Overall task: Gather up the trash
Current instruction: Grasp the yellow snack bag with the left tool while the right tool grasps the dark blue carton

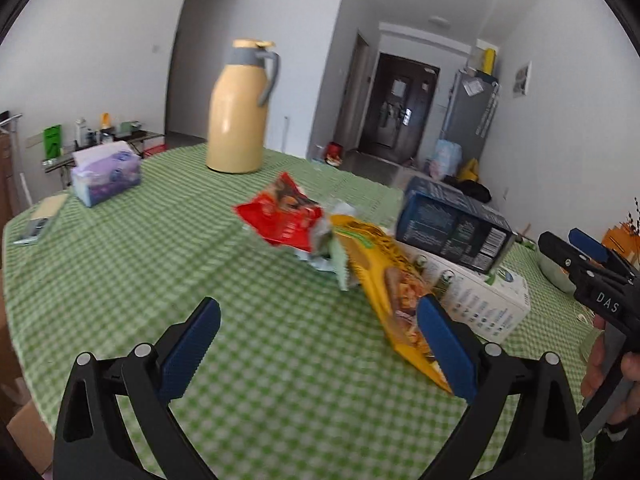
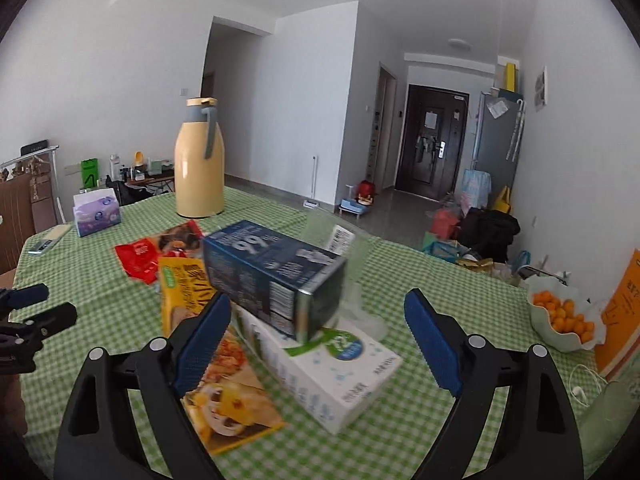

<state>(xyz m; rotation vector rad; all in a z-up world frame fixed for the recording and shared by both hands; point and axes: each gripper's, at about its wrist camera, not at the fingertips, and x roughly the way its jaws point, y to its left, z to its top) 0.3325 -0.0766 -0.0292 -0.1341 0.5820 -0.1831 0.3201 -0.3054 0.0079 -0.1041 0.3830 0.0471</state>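
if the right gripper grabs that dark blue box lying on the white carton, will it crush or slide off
The dark blue box looks like thin cardboard, so it probably dents under a hard squeeze. It rests tilted across the white carton, so a push would likely slide or tip it off. It is probably light.

tablecloth [image 1: 120, 264]: green-white check; flask [image 1: 237, 108]: yellow; wrapper [image 1: 280, 216]: red; carton [image 2: 272, 276]: dark blue

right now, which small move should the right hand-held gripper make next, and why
Probably ease forward and close on the dark blue box. The right hand-held gripper is open and empty, and that box lies on top of the white carton, straight ahead between its fingers.
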